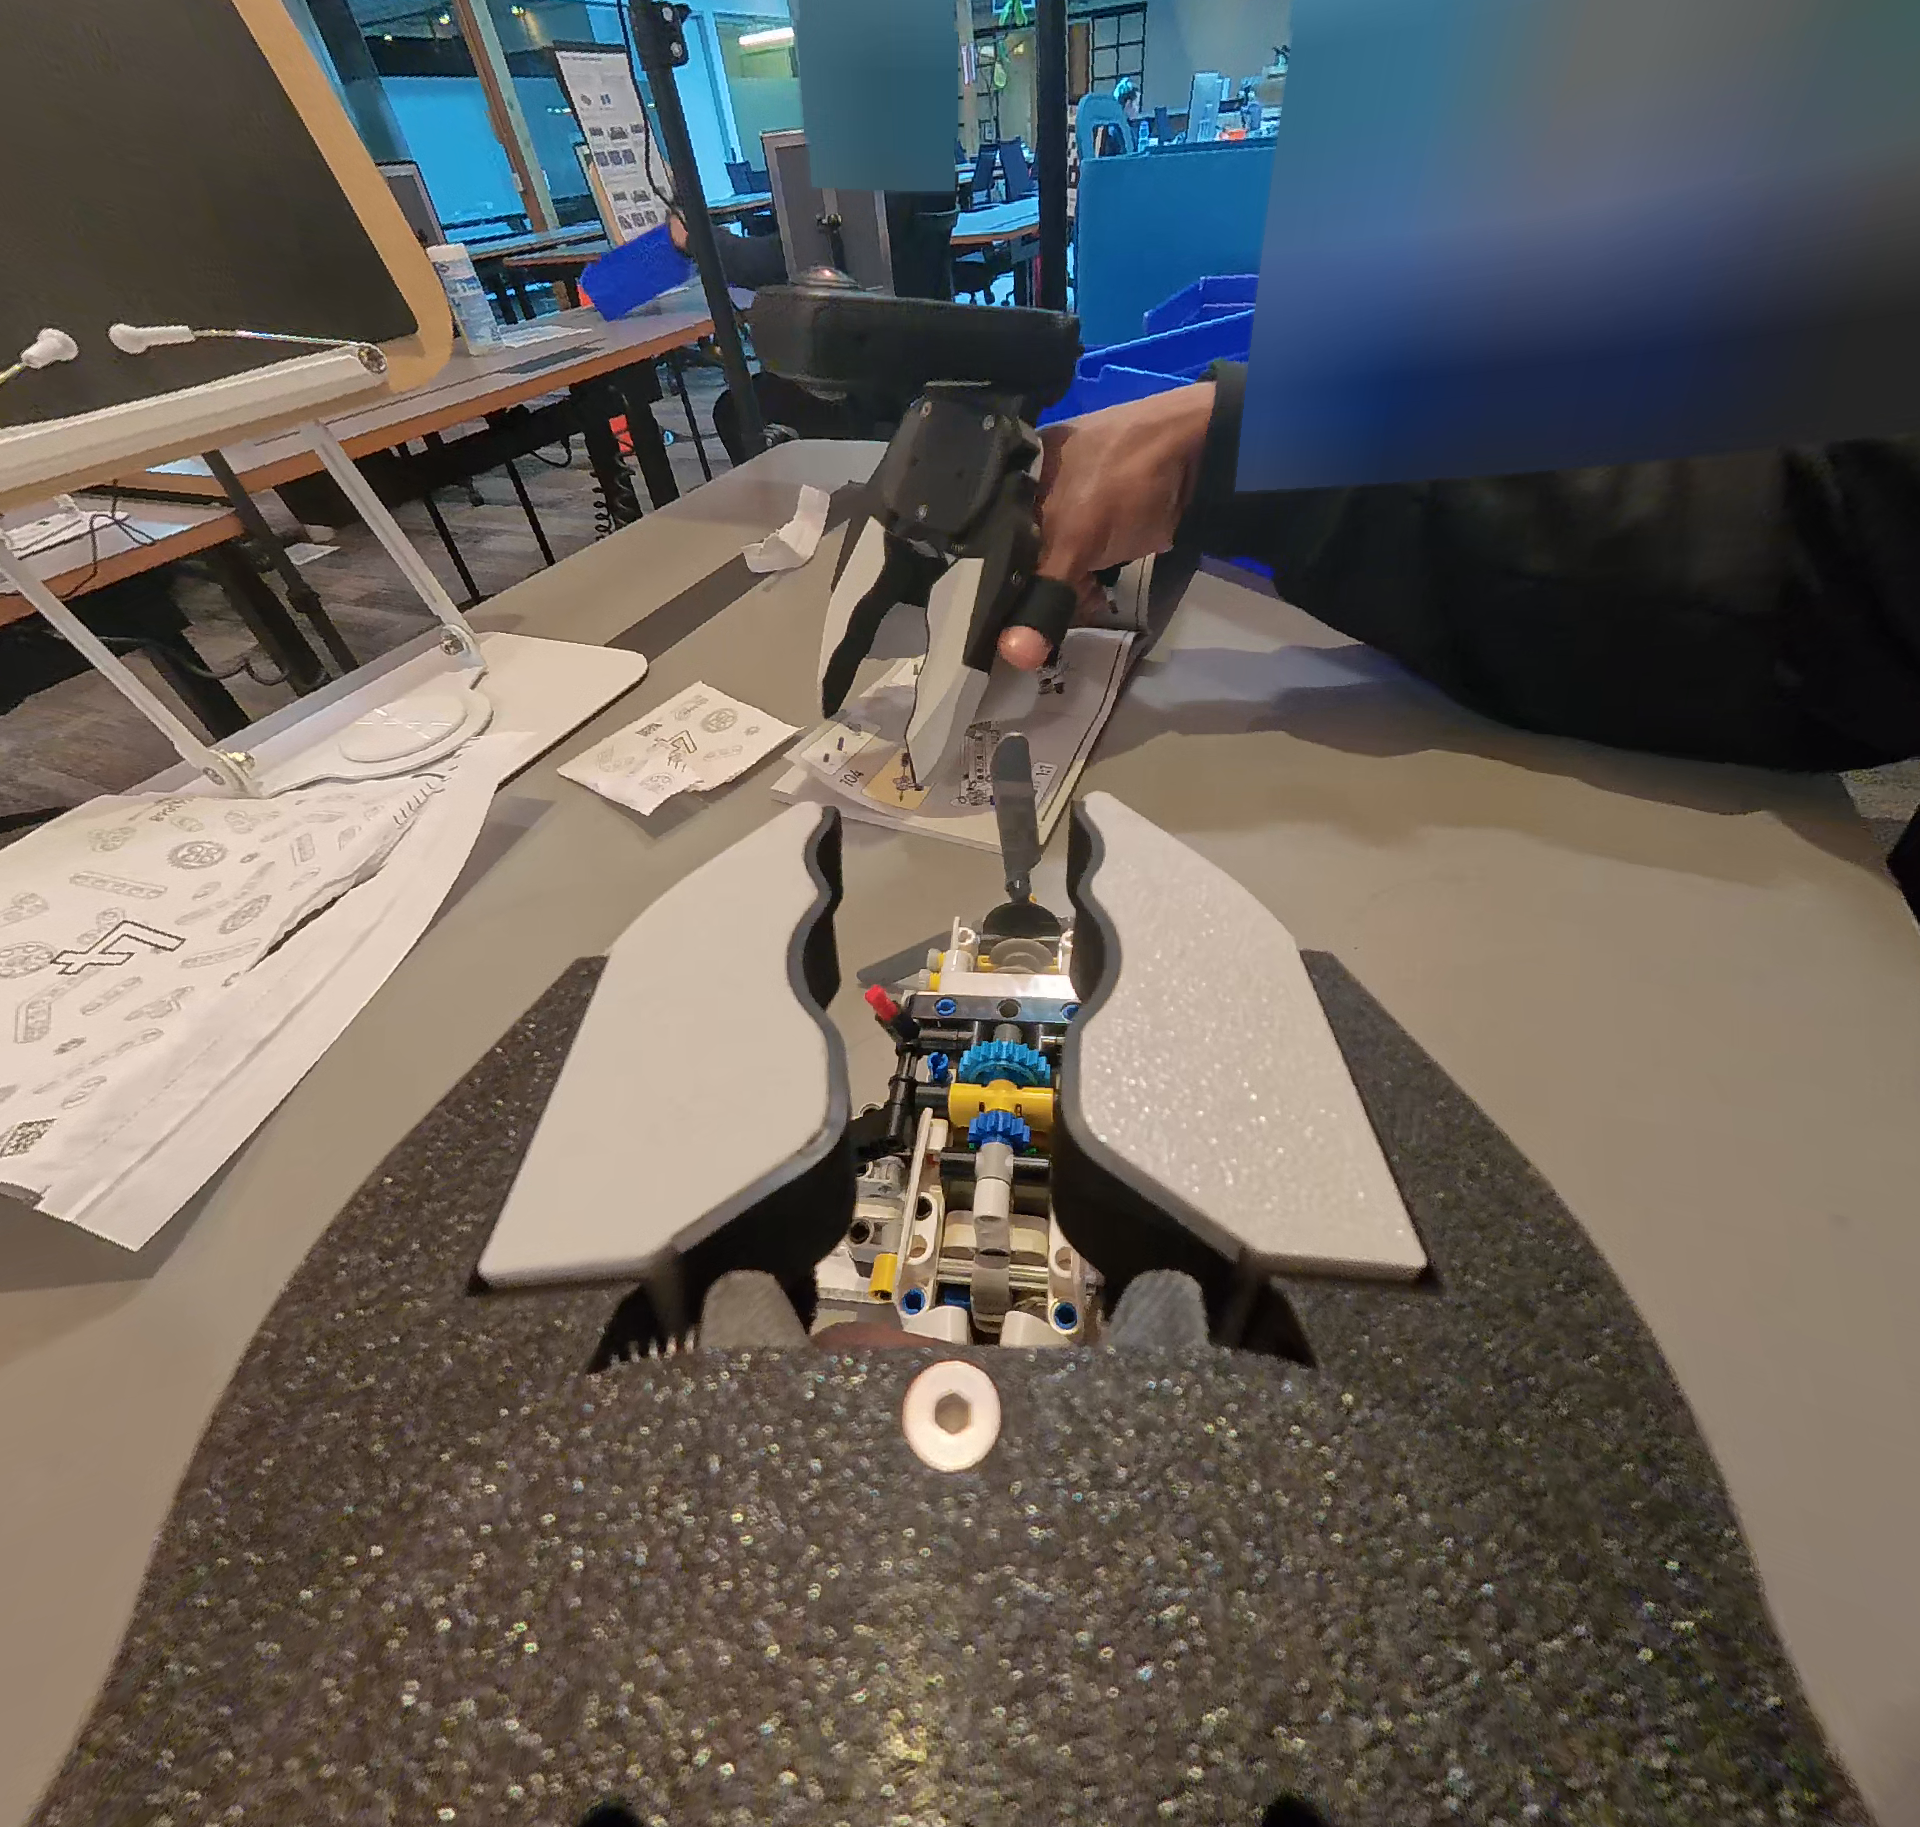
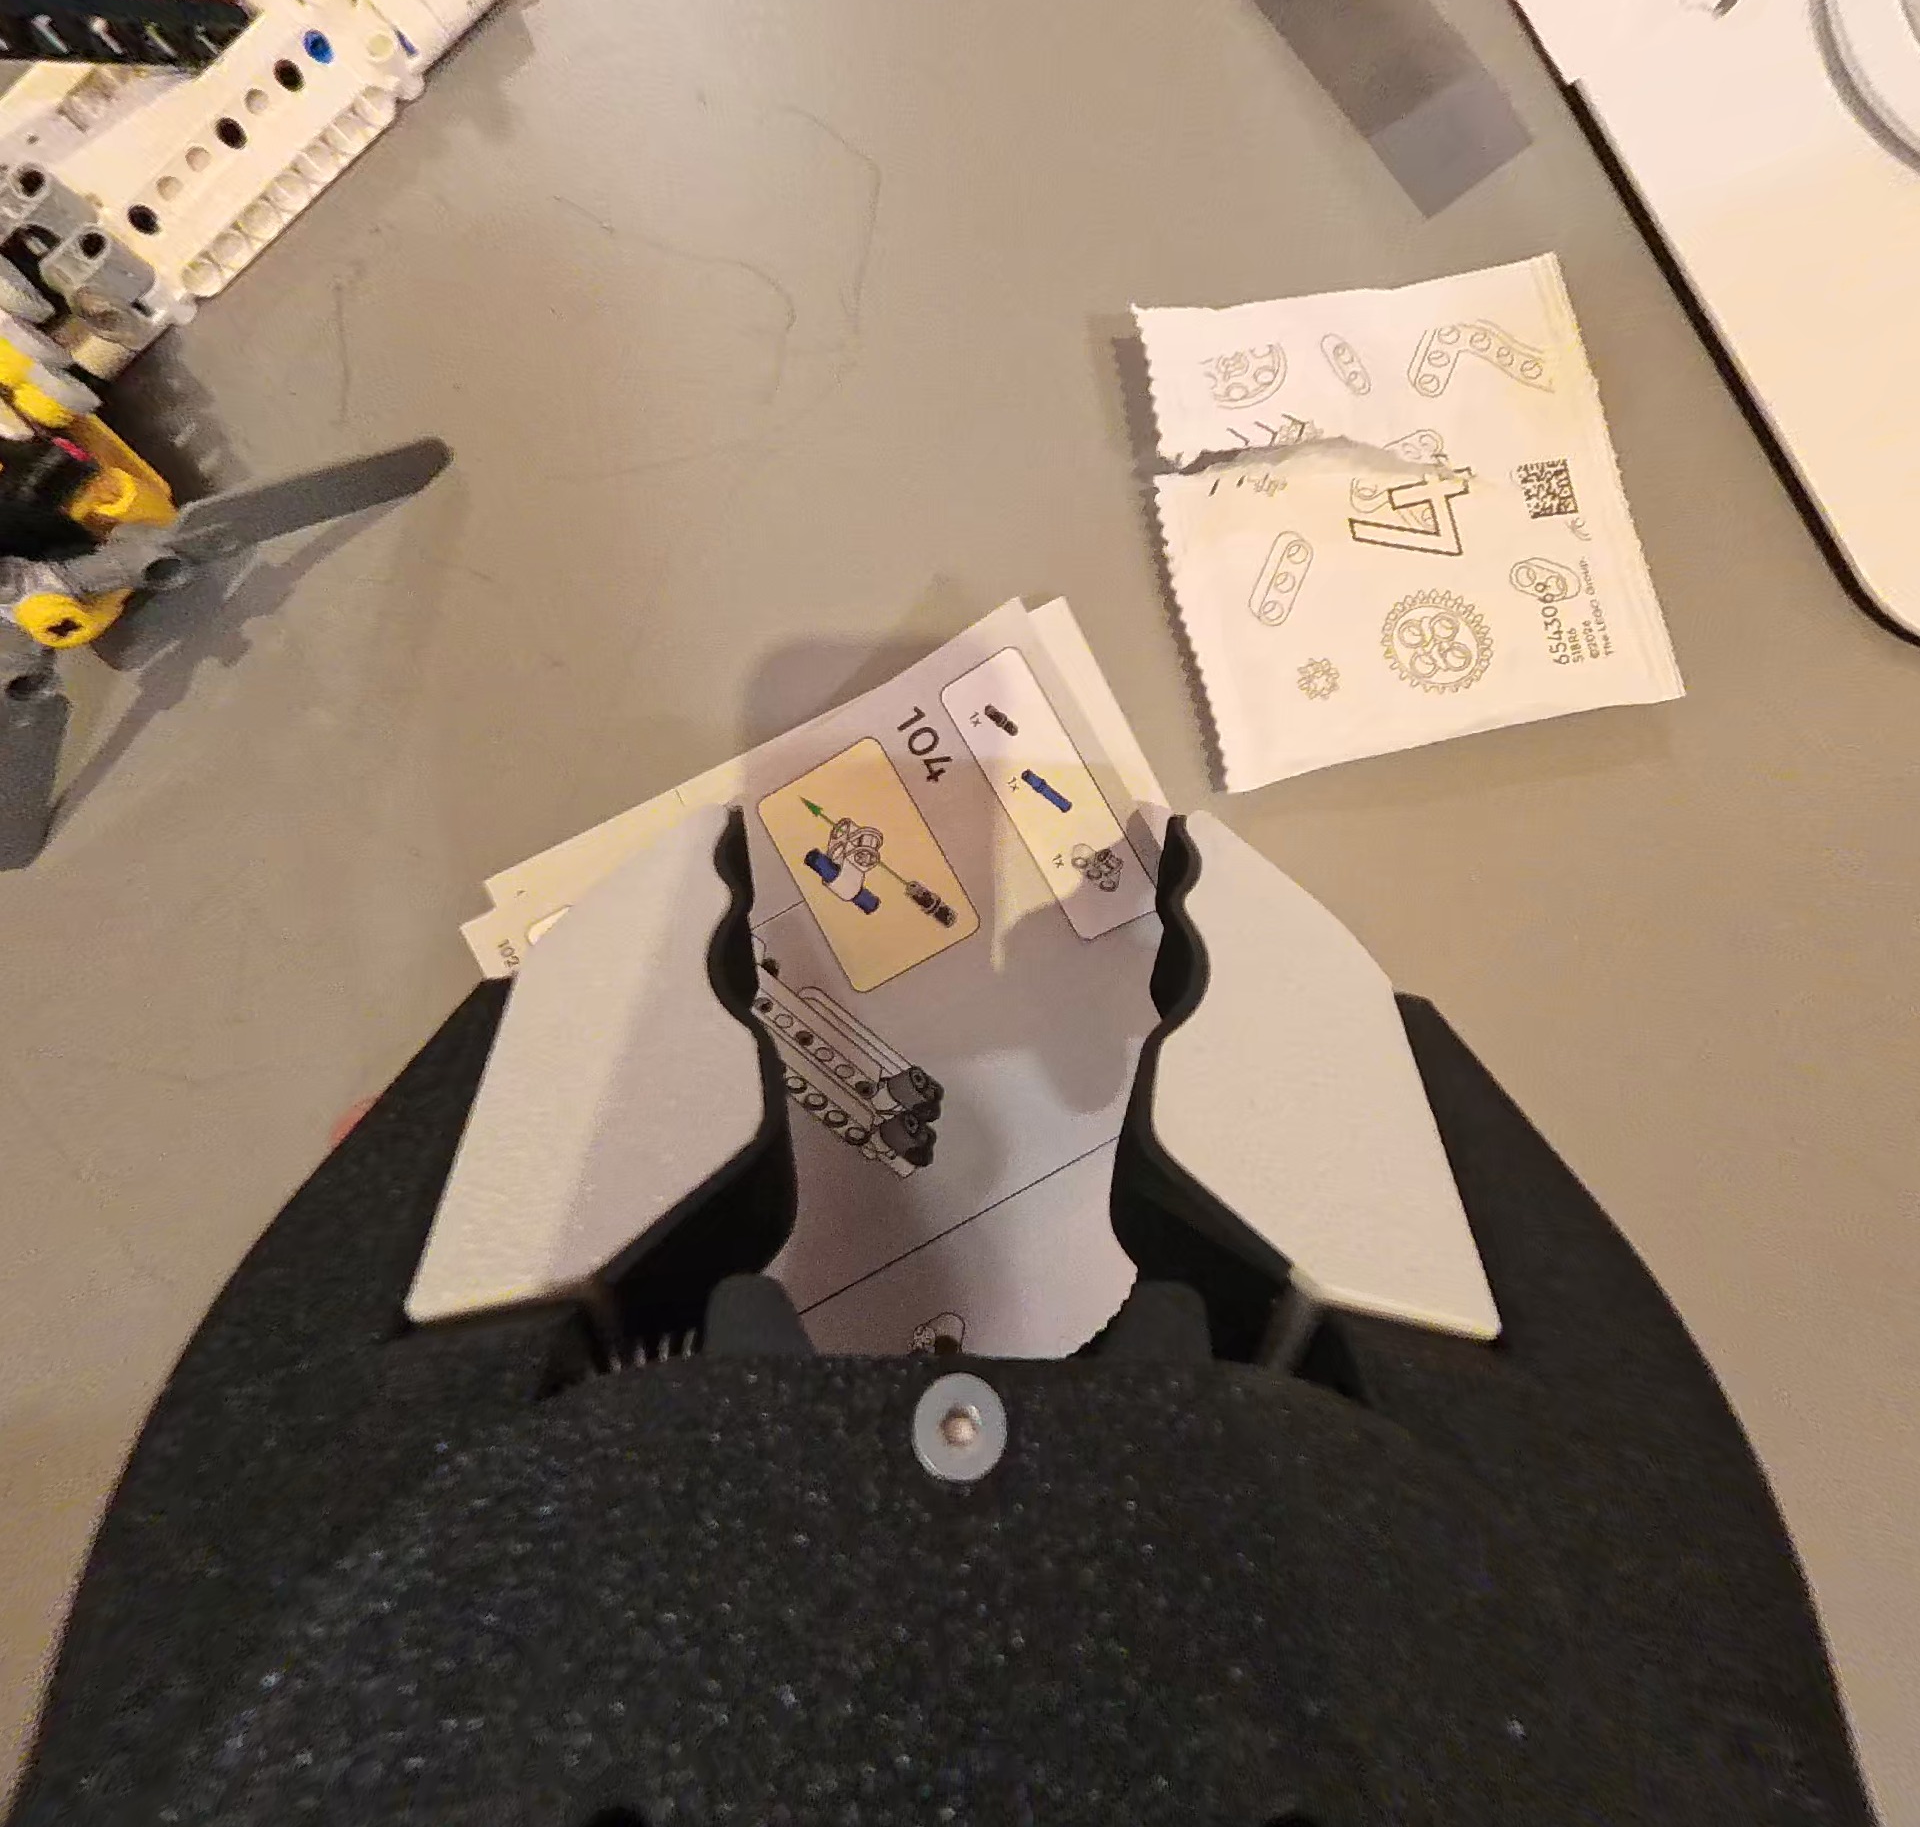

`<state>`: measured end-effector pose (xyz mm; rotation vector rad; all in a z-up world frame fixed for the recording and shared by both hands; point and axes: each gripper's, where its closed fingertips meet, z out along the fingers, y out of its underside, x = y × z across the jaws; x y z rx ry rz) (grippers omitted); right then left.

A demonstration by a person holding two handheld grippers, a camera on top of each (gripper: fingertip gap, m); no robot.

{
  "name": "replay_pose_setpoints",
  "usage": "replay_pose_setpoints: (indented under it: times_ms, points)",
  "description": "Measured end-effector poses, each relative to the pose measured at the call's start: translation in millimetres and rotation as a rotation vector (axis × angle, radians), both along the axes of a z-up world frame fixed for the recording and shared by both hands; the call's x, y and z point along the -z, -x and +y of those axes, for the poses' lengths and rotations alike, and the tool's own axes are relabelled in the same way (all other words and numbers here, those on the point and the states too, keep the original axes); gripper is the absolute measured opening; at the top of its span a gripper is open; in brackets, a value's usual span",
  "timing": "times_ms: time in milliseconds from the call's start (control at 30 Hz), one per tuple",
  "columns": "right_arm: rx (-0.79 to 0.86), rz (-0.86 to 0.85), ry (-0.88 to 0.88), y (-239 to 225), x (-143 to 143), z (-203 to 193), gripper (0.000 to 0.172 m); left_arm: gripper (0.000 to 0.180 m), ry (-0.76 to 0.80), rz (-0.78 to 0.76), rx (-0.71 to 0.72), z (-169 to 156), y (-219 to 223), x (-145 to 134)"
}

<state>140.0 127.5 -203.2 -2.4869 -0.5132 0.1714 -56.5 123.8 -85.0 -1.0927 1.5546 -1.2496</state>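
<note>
left hand-held gripper [image 1: 951,894] gripping brick model [image 1: 987,1133], only there

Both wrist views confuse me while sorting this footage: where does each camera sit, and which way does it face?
Left wrist view: on the left tongs, facing across the grey table; pads flank a white, yellow and blue brick model; the right tongs and a hand show.
Right wrist view: on the right tongs, facing down at a printed instruction booklet, open above it.
Shared: model, booklet, torn white paper bag.
</note>
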Motion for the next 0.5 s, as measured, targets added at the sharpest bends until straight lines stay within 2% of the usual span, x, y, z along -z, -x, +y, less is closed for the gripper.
replay_pose_setpoints:
  times_ms: [200, 500]
  points:
    - [-0.011, -0.016, 0.036, 4.8, 3.9, -14.0, 0.071, 0.043, -0.009, 0.006, 0.009, -3.9, -0.4, 0.6]
    - [-0.060, -0.174, 0.071, 11.9, 4.6, -34.1, 0.073, 0.043, -0.032, 0.006, 0.030, -13.8, -1.0, 0.1]
